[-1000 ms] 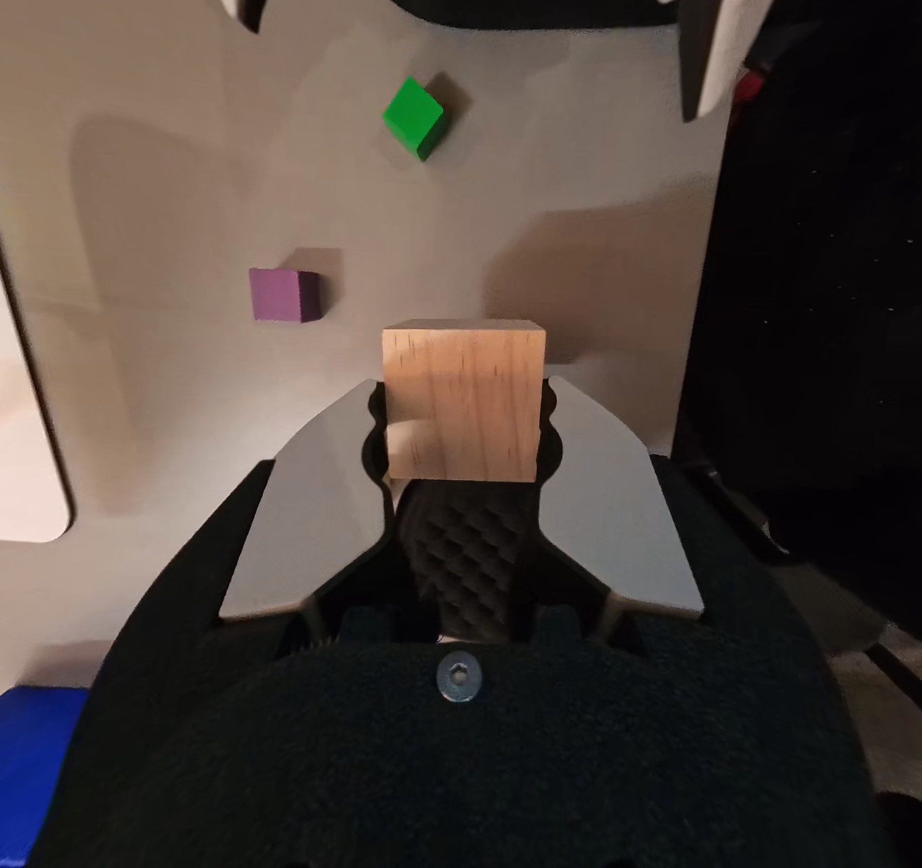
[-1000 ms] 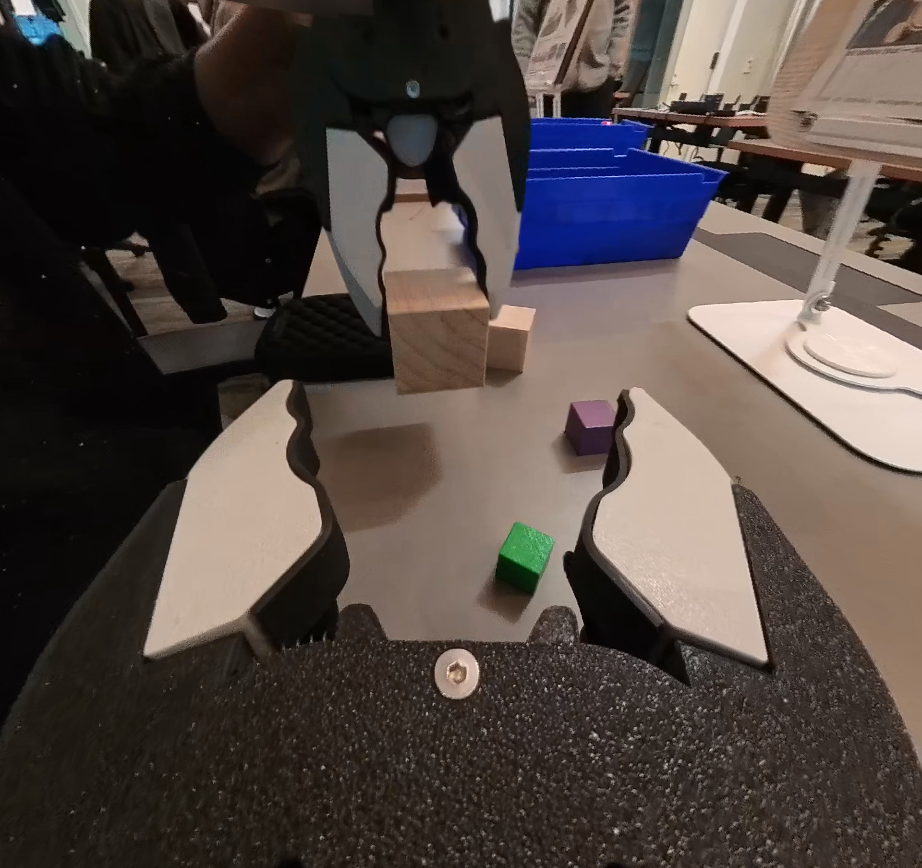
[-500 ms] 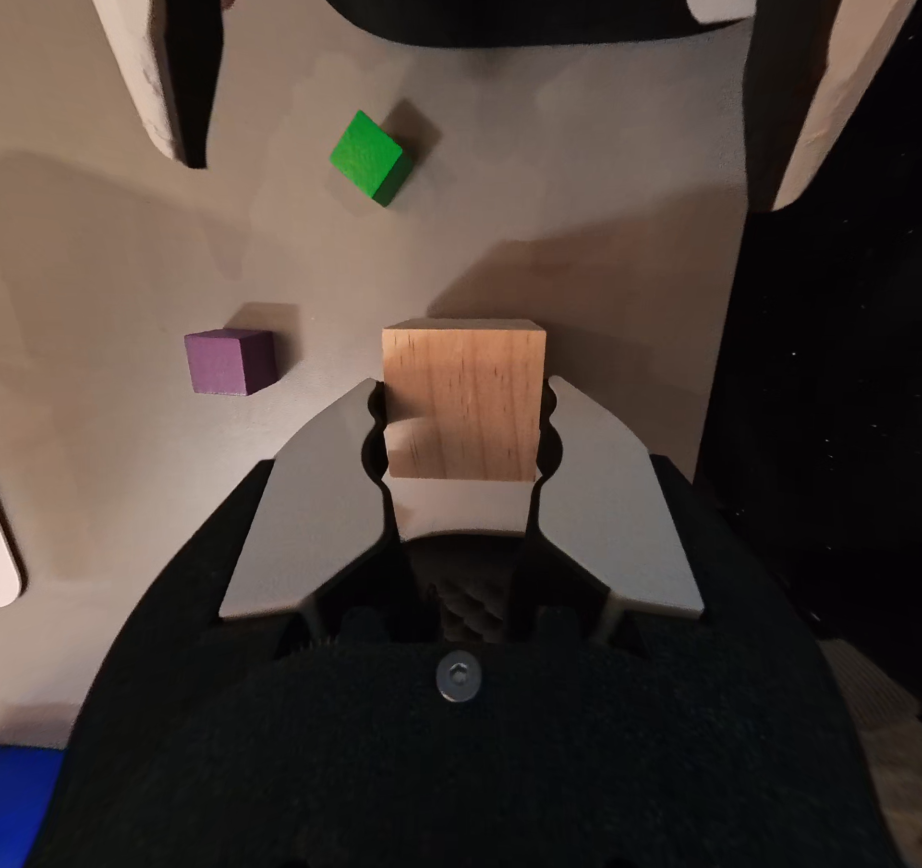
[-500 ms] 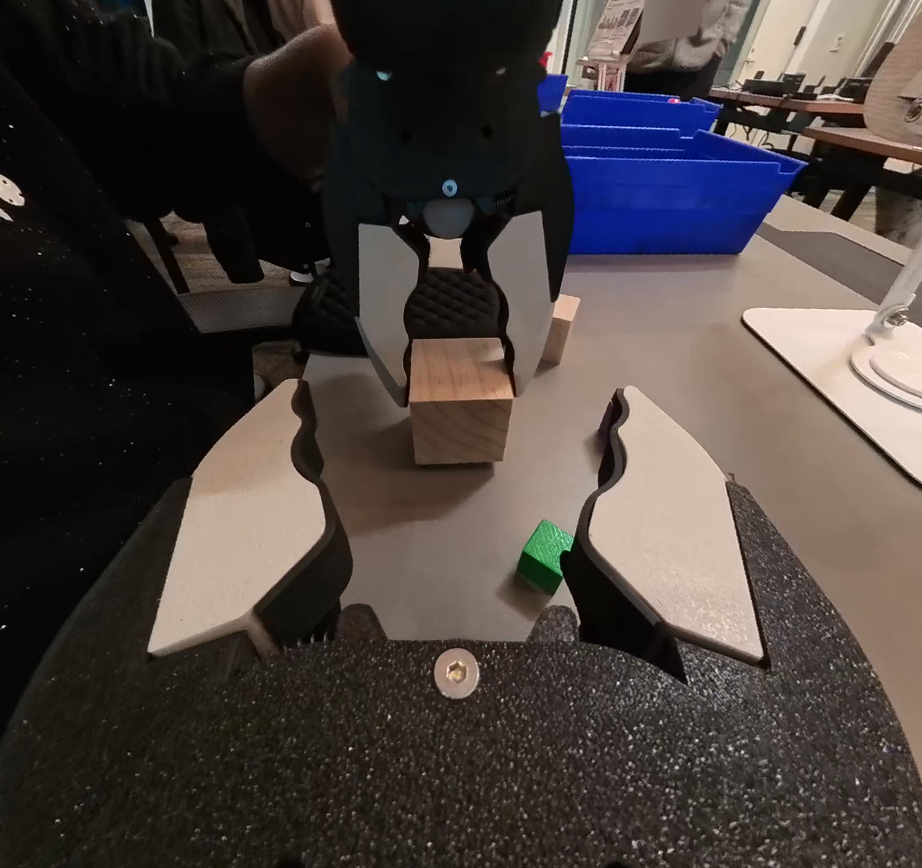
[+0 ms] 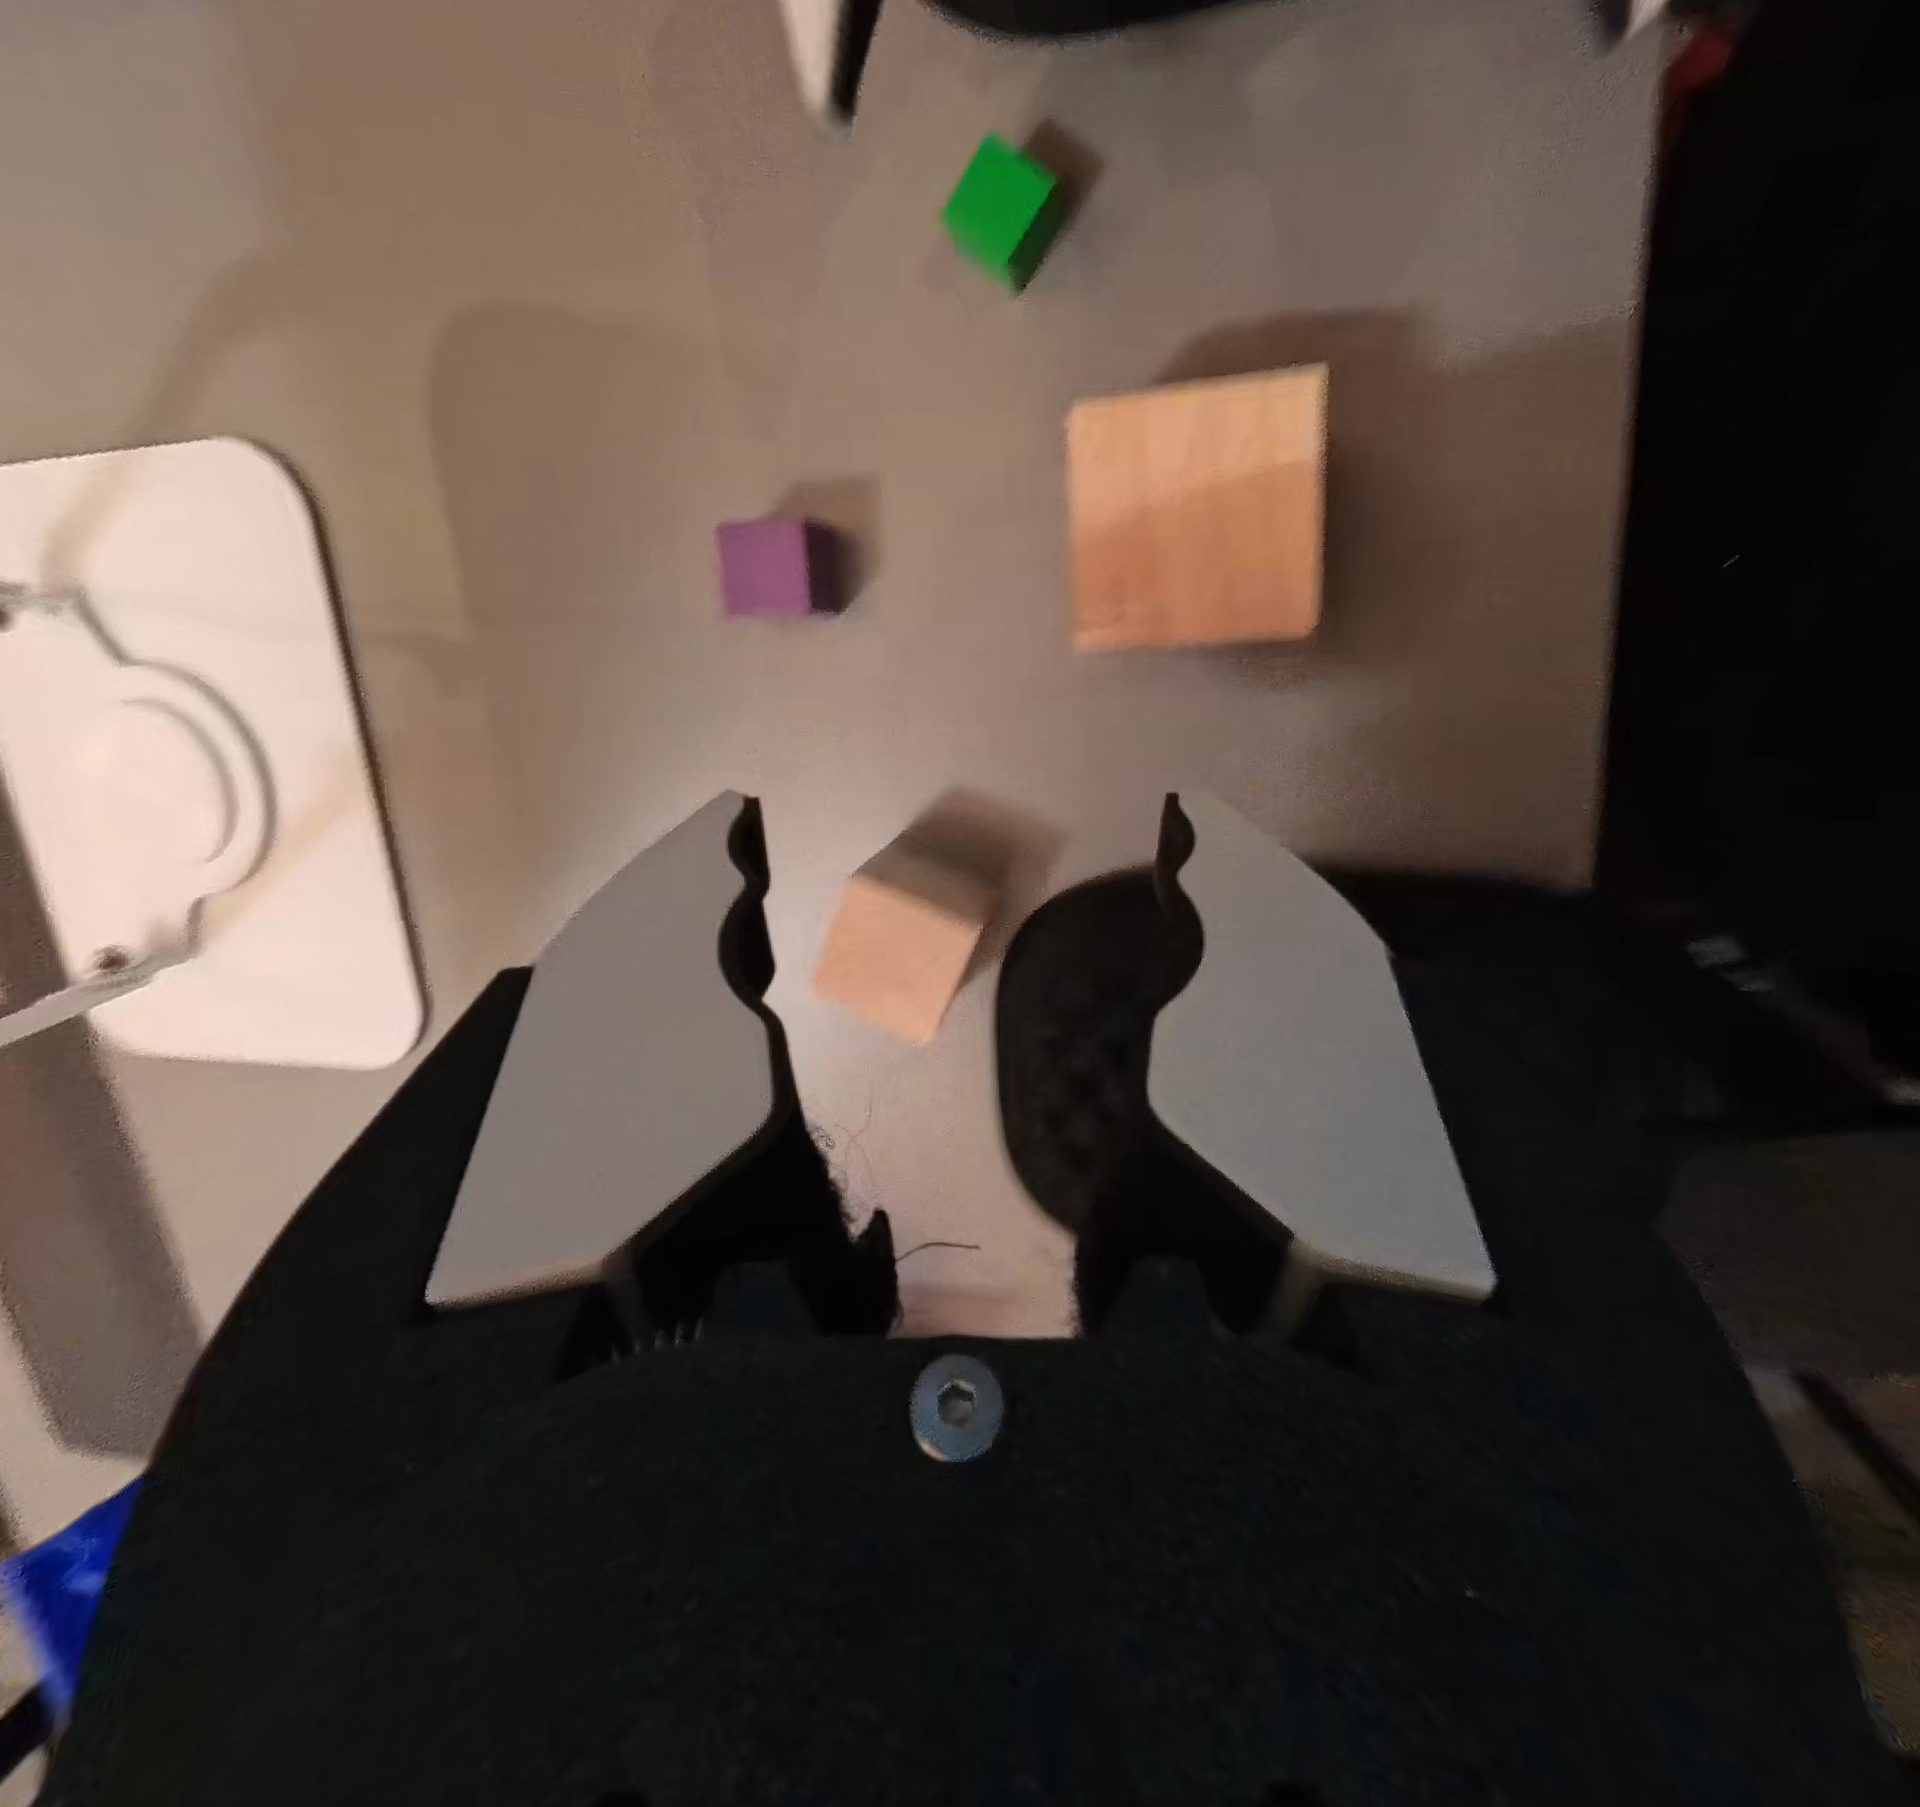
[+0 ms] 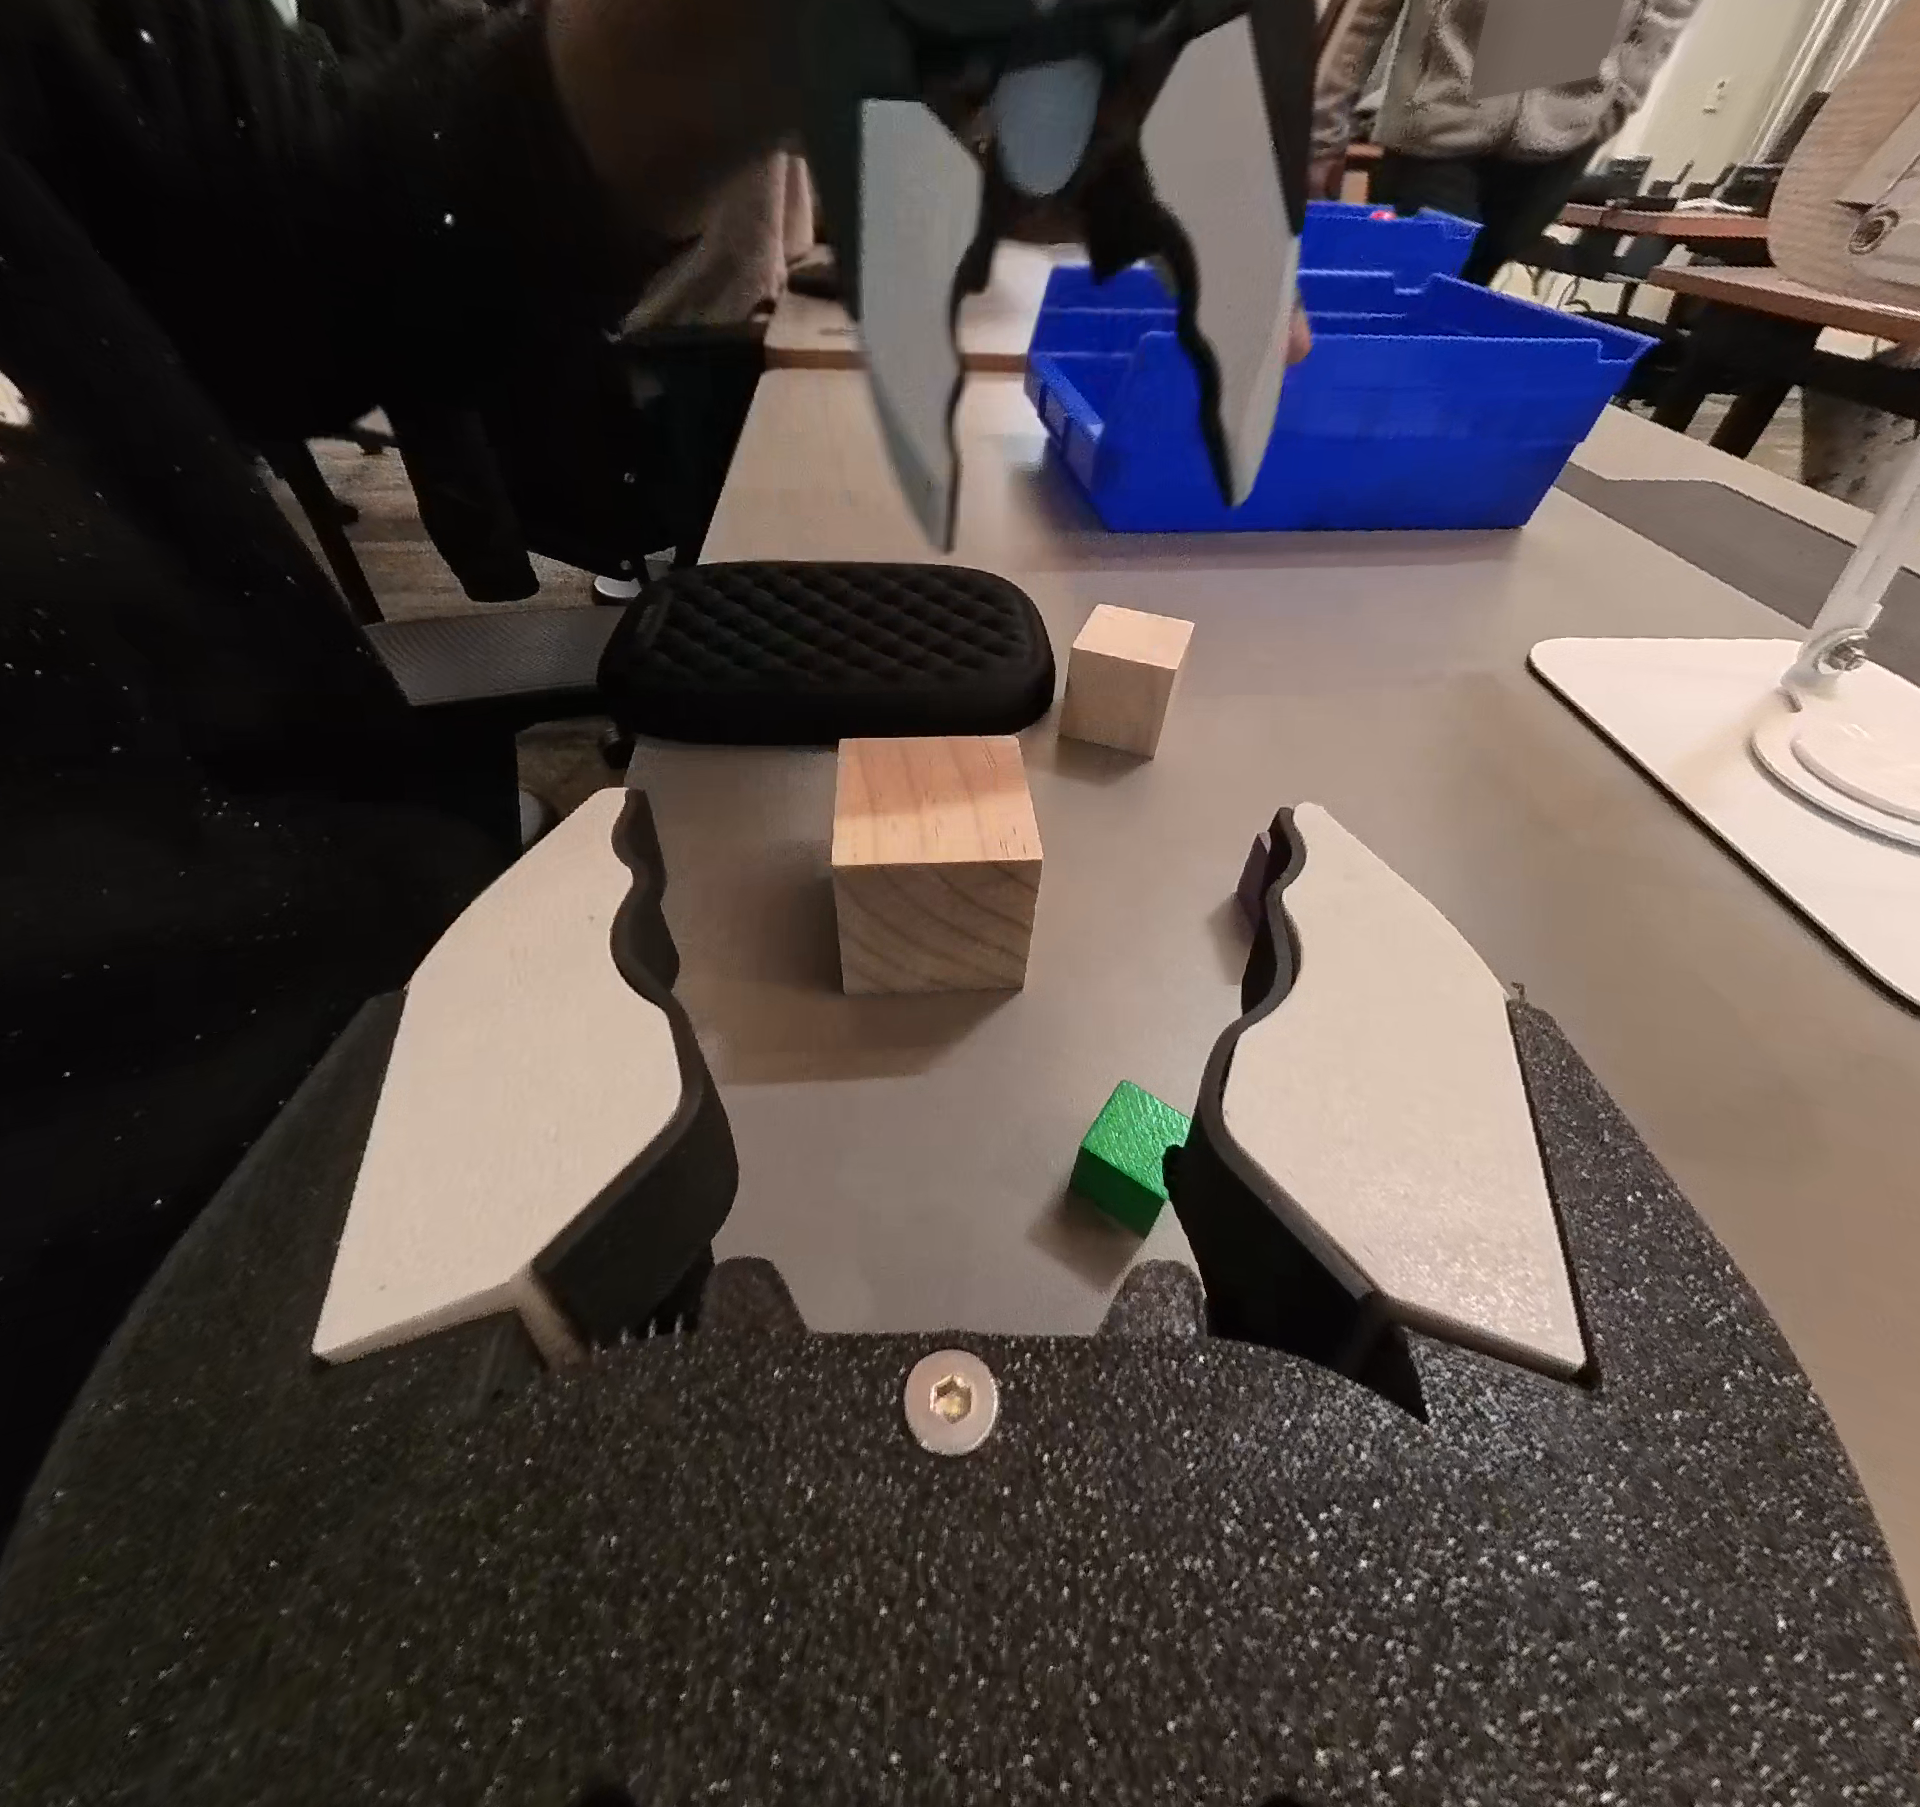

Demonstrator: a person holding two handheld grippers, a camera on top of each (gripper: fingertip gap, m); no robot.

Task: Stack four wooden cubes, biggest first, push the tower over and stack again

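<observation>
My left gripper (image 5: 961,807) is open and empty, raised above the grey table (image 5: 582,303). A small wooden cube (image 5: 904,936) lies on the table below, between its fingers but apart from them. A large wooden cube (image 5: 1195,510) stands free on the table ahead. In the right wrist view the left gripper (image 6: 1091,510) hangs open above and behind the large wooden cube (image 6: 935,864). My right gripper (image 6: 958,810) is open and empty, low over the table, with that cube just beyond its fingertips. A green cube (image 6: 1127,1170) lies by its right finger.
A purple cube (image 5: 774,568) lies left of the large cube. A black quilted pad (image 6: 831,656) sits at the table's edge beside the small wooden cube (image 6: 1127,682). A blue bin (image 6: 1351,407) stands behind. A white stand base (image 6: 1714,770) lies at the right. Spacing between my two grippers at the tips: around 12 cm.
My left gripper lowered the large wooden cube onto the table, opened, let it go and rose up and back. The right gripper stayed open, almost still.
</observation>
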